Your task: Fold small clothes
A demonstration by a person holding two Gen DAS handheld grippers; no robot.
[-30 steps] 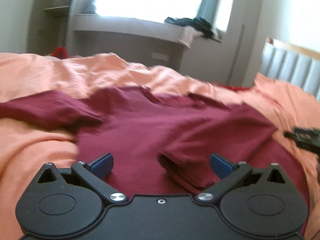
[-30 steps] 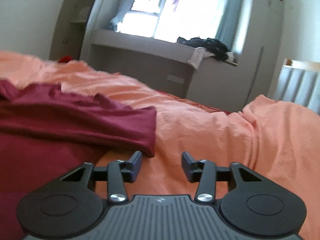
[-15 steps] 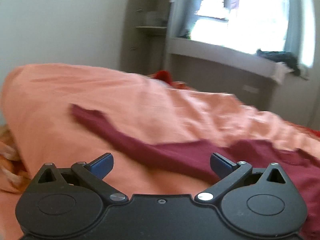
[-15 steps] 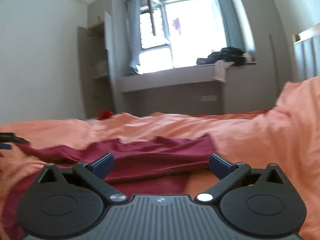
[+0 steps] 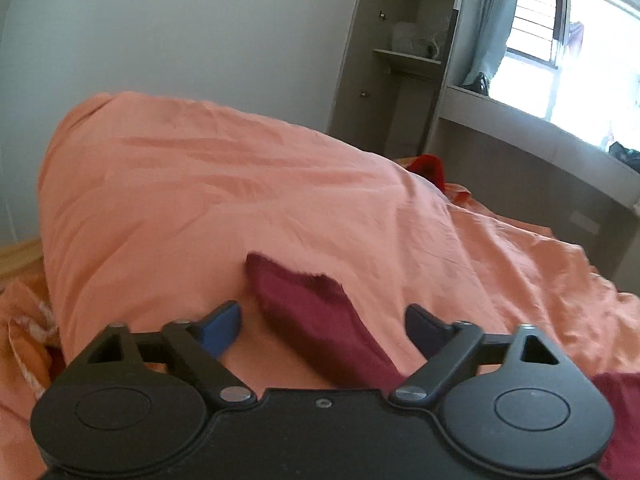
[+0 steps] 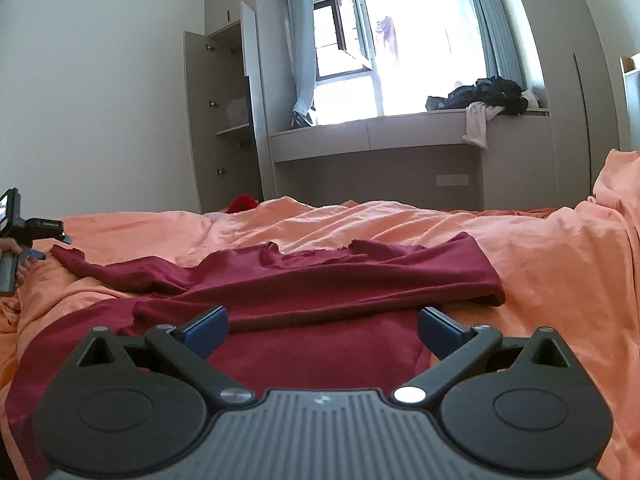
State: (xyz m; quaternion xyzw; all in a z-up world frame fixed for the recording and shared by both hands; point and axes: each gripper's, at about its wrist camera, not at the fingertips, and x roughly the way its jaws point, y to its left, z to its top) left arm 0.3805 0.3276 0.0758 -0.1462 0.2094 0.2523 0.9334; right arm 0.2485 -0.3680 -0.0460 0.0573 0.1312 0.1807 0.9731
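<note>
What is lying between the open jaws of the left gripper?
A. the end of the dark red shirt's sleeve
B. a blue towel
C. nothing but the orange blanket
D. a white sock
A: in the left wrist view the cuff end of the dark red shirt's sleeve lies on the orange blanket between the jaws of the left gripper, which are apart and not pressing on it.

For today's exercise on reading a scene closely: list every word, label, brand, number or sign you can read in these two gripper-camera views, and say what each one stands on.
No text can be read in either view.
Small pale emblem on the ribbed grey body of the right gripper: a mark, no letters legible.
Faint pale marking on the black left gripper at the left edge of the right wrist view: too small and blurred to read.
</note>
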